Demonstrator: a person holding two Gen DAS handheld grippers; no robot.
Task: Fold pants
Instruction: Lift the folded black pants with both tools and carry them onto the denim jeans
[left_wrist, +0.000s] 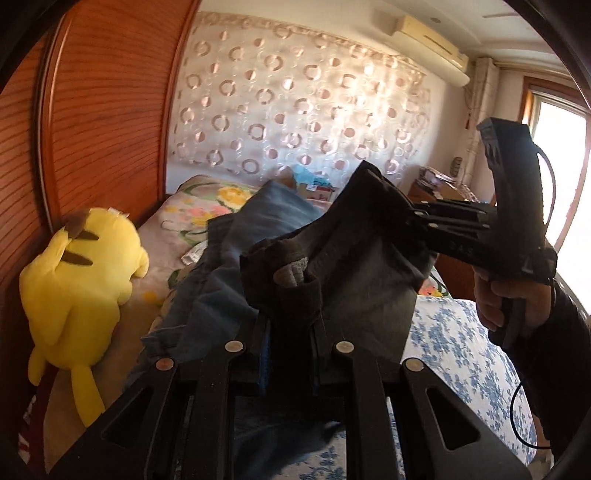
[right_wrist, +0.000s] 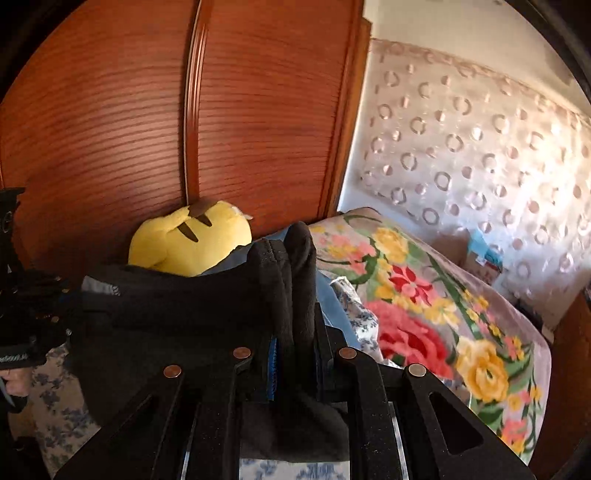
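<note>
Left wrist view, pants (left_wrist: 343, 258) pinched between both grippers' jaws, held aloft

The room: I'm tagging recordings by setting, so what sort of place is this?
Most likely a home bedroom: a bed with floral bedding, a yellow plush toy lying on it, and a wooden wardrobe alongside.

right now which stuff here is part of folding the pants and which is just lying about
Job:
dark pants, held up off the bed
left gripper, shut on the pants
right gripper, shut on the pants

Lying about:
yellow plush
blue garment
floral blanket
bed sheet
</note>
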